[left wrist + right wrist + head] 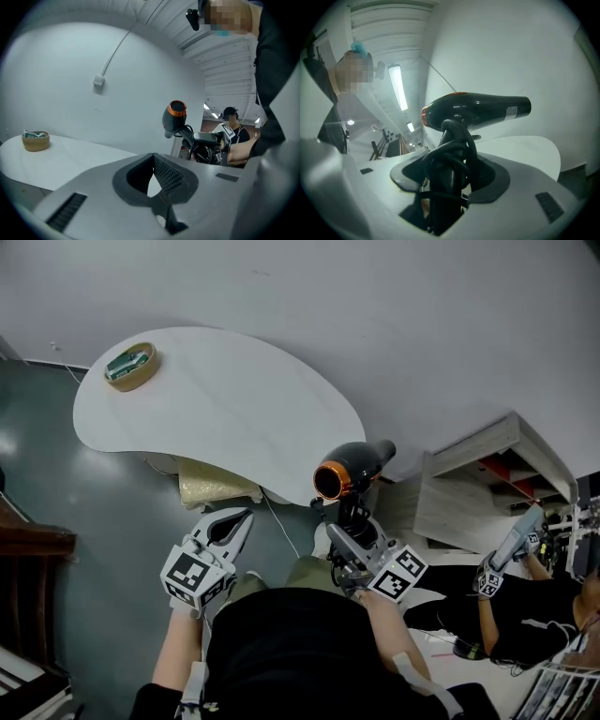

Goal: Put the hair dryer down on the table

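Two grippers are on the near side of a white, curved tabletop (225, 409), above a grey floor (94, 512). At the tabletop's far left end sits a tan bowl (131, 367) with something green inside; what it is cannot be made out.

Just off the tabletop's near edge, about midway along it, the left gripper (246, 517) points toward the tabletop. Its jaws are closed tip to tip, and nothing is caught between them.

At the tabletop's right end, the right gripper (349, 521) grips the hair dryer (354, 468) by its handle. The jaws are closed on that handle, and the black cord (457, 150) is looped around it. The dryer is black, with an orange ring at its rear. It is upright in the air beside the tabletop's right edge and is not resting on the surface. Its nozzle points away from that edge, toward the wall.

Further right of the tabletop stands a pale shelf unit (478, 484). Beyond it, a second person (534, 601) in black holds another gripper.
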A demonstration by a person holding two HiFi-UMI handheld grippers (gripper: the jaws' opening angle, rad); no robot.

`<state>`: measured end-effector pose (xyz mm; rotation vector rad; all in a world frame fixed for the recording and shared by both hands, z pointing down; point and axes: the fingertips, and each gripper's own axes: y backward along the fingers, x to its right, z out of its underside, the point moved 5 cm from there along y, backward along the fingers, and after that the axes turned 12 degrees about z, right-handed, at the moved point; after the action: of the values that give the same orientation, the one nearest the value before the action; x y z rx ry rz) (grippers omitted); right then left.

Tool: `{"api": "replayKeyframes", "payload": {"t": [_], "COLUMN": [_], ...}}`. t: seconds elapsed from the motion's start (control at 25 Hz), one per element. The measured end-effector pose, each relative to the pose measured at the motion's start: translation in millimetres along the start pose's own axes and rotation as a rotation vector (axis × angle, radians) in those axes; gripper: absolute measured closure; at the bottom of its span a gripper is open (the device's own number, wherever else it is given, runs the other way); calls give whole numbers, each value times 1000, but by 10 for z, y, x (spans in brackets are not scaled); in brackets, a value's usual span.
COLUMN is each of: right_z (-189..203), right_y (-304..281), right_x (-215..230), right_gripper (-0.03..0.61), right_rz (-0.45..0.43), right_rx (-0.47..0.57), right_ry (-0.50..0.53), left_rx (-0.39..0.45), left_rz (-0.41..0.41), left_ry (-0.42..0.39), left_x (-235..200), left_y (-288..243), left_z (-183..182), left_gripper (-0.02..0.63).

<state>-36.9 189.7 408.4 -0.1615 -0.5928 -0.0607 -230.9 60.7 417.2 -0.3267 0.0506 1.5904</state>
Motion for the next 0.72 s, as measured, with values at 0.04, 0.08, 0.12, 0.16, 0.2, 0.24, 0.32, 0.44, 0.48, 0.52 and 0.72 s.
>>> {"api": "replayKeyframes", "payload": {"t": [0.04, 0.08, 0.12, 0.16, 0.2, 0.24, 0.32, 0.44, 0.48, 0.52, 0.72], "right_z": [-65, -131, -199, -268, -342, -418, -571, -792, -855, -909, -1044], "right_y": [-51, -102, -153, -203, -254, -302, -377, -475, -513, -552, -723], "right_x": [110, 227, 349, 476, 610, 750, 1029, 1401, 1507, 1603, 2009], "right_gripper": [318, 318, 318, 318, 318, 318, 318, 318, 318, 318, 318], "right_rz": [-10, -23, -40, -61, -82, -102, -139, -192, -208, -223, -280], "right_rx": [-13, -29, -46, -66, -87, -111, -158, -209, -223, -236, -297], "right_ry": [3, 4, 3, 1, 2, 6, 19, 24, 19, 13, -2], "left_rx": [4, 3, -2, -9, -11, -6, 10, 7, 3, 0, -17], "left_rz": [-15, -33, -54, -77, -102, -125, -164, -227, -250, -269, -339], "left_ry": [4, 11, 21, 31, 40, 48, 64, 99, 112, 123, 157], "left_x": [-44, -79, -112, -147, -187, -225, -278, -326, -335, -339, -326], "left_y": [-97, -200, -306, -416, -534, -662, -935, -1329, -1444, -1551, -1978], "left_z": [-28, -57, -85, -115, -150, -189, -263, -333, -346, -352, -330], "left_gripper": [604, 604, 604, 604, 604, 604, 604, 604, 604, 604, 604]}}
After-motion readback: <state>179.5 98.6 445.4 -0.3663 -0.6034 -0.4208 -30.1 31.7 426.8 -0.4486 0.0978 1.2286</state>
